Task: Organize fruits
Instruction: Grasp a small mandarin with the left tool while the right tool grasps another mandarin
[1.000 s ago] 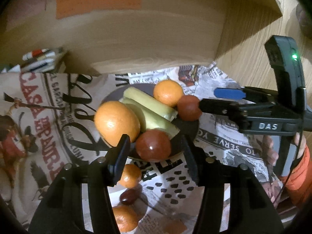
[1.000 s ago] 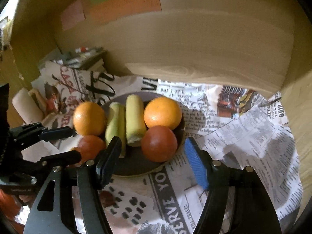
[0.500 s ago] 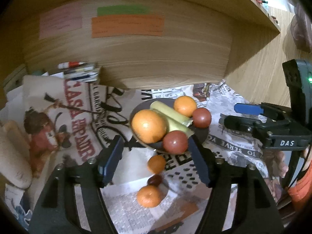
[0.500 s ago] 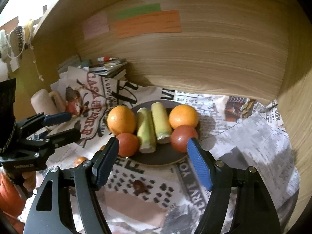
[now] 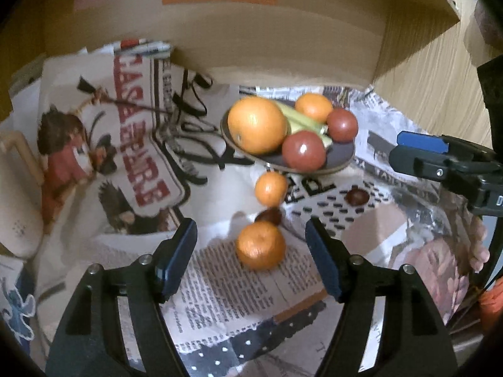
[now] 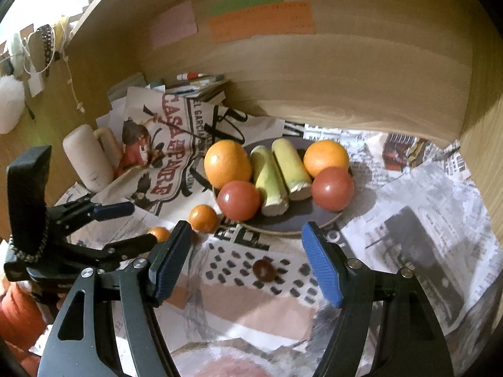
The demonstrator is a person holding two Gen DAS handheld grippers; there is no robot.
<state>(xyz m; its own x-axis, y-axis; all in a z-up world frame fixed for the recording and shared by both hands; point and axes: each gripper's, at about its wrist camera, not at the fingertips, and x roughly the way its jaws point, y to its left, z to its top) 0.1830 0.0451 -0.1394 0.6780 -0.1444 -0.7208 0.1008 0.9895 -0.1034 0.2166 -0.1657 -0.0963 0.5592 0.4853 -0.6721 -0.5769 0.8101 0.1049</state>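
A dark plate [image 6: 298, 223] [image 5: 341, 154] holds two oranges [image 6: 228, 163], two red fruits [image 6: 332, 188] and two pale yellow-green banana pieces [image 6: 290, 165]. On the newspaper in front lie two small mandarins [image 5: 260, 245] [image 5: 271, 188] and two dark chestnuts [image 5: 268, 215] [image 6: 264, 269]. My left gripper [image 5: 251, 256] is open and empty, with the near mandarin between its fingers. My right gripper [image 6: 246, 262] is open and empty above a chestnut.
Newspaper sheets cover the desk. A wooden back wall with coloured sticky notes [image 6: 261, 20] stands behind the plate. A white mug [image 6: 86, 157] and a stack of books with pens [image 6: 195, 86] sit at the left. A wooden side panel [image 6: 484, 132] closes the right.
Both grippers have pulled back from the plate toward the front. The left gripper has dropped toward the near mandarin. The fruit has not moved.
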